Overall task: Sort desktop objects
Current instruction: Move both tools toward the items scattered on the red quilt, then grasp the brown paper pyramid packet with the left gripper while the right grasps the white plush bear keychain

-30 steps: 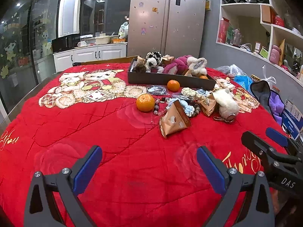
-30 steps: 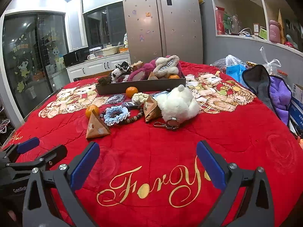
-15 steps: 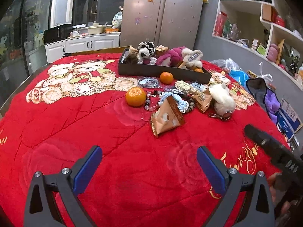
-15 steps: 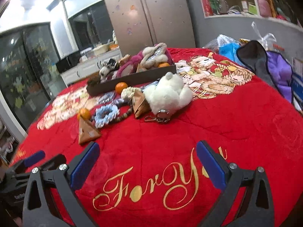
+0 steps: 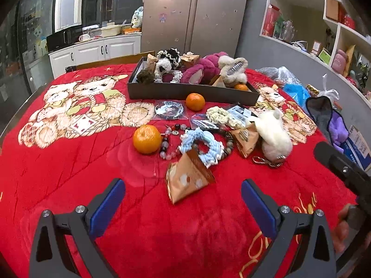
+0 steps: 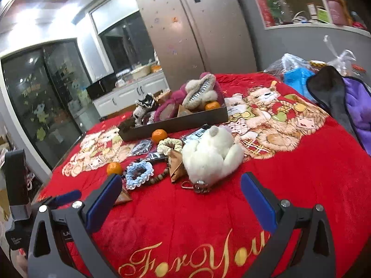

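Note:
A dark box (image 5: 192, 92) holding plush toys stands at the back of the red blanket; it also shows in the right wrist view (image 6: 176, 122). In front lie two oranges (image 5: 147, 139) (image 5: 195, 102), a blue scrunchie (image 5: 204, 142), a brown triangular packet (image 5: 187, 178), a bead bracelet (image 5: 167, 147) and a white plush keychain (image 5: 274, 137) (image 6: 212, 155). My left gripper (image 5: 183, 200) is open and empty, just short of the brown packet. My right gripper (image 6: 180, 195) is open and empty, just short of the white plush.
A dark and purple cloth (image 6: 343, 102) and plastic bags (image 6: 296, 69) lie at the table's right edge. A fridge (image 5: 197, 16) and wall shelves (image 5: 324, 32) stand behind. The red blanket (image 5: 69, 173) is bare at left and front.
Both grippers have moved forward toward the pile of objects. The right wrist view has tilted and come closer to the white plush. Both stay open.

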Available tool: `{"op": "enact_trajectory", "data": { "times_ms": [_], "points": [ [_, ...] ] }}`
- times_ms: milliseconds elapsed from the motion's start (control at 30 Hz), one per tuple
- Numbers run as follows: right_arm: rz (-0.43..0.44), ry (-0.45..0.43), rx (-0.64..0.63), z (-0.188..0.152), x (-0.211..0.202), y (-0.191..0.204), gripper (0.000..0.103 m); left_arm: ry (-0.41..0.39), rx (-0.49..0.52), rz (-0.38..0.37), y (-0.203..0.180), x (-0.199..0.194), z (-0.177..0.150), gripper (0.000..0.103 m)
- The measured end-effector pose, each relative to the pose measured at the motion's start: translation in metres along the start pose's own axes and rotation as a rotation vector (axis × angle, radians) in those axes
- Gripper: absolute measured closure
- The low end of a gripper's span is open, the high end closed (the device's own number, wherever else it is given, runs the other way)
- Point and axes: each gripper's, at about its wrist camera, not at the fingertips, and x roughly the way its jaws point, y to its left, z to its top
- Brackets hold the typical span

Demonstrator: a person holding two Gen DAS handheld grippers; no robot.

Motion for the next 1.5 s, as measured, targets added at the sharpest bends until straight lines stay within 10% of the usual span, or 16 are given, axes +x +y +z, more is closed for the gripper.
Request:
{"op": "enact_trajectory", "data": {
  "times_ms": [533, 1133, 1500],
  "points": [
    [-0.091, 0.168, 0.031, 0.016, 0.098, -0.048, 0.0, 0.158, 0.053, 0.068, -0.002, 0.073, 0.006, 0.001],
    [-0.095, 0.249, -0.007, 0.013, 0.119, -0.037, 0.0, 0.154, 0.069, 0.081, -0.005, 0.076, 0.006, 0.0],
    [-0.244, 0.311, -0.148, 0.006, 0.135, -0.013, 0.0, 0.153, 0.07, 0.08, -0.006, 0.076, 0.006, 0.0]
  ]
}}
